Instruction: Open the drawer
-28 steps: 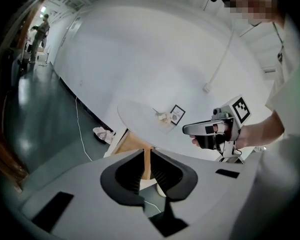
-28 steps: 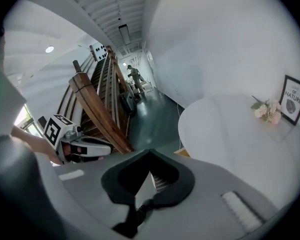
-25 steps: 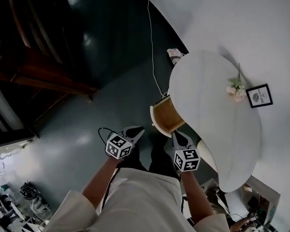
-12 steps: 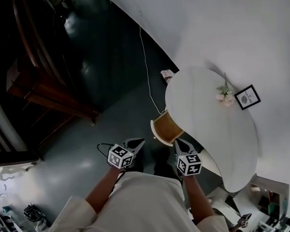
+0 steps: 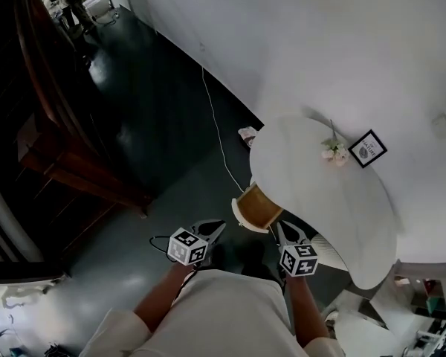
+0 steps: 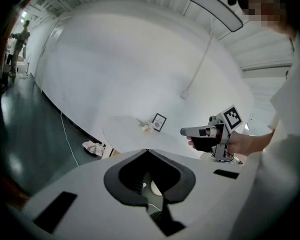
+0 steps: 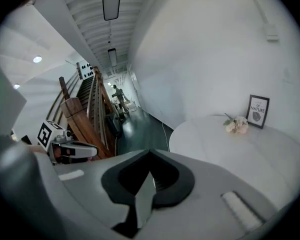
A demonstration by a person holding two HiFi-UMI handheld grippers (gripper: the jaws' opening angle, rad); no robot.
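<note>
A white round table (image 5: 320, 192) has a wooden drawer (image 5: 254, 206) standing pulled out from under its near edge. Both grippers hang in the air in front of the person, short of the drawer and touching nothing. My left gripper (image 5: 217, 226) is shut and empty, with its jaws meeting at the tip (image 6: 147, 150). To its right, my right gripper (image 5: 281, 229) is also shut and empty, tips together (image 7: 150, 151). Each gripper shows in the other's view: the right gripper (image 6: 186, 132) and the left gripper (image 7: 94, 152).
Pale flowers (image 5: 331, 152) and a small framed picture (image 5: 367, 148) lie on the table by the white wall. A thin cable (image 5: 215, 132) and a crumpled cloth (image 5: 247, 134) lie on the dark floor. Dark wooden stairs (image 5: 67, 155) stand at the left.
Both grippers have risen and drawn back from the drawer. The head view has lifted too, so the table looks smaller and more floor and wall show.
</note>
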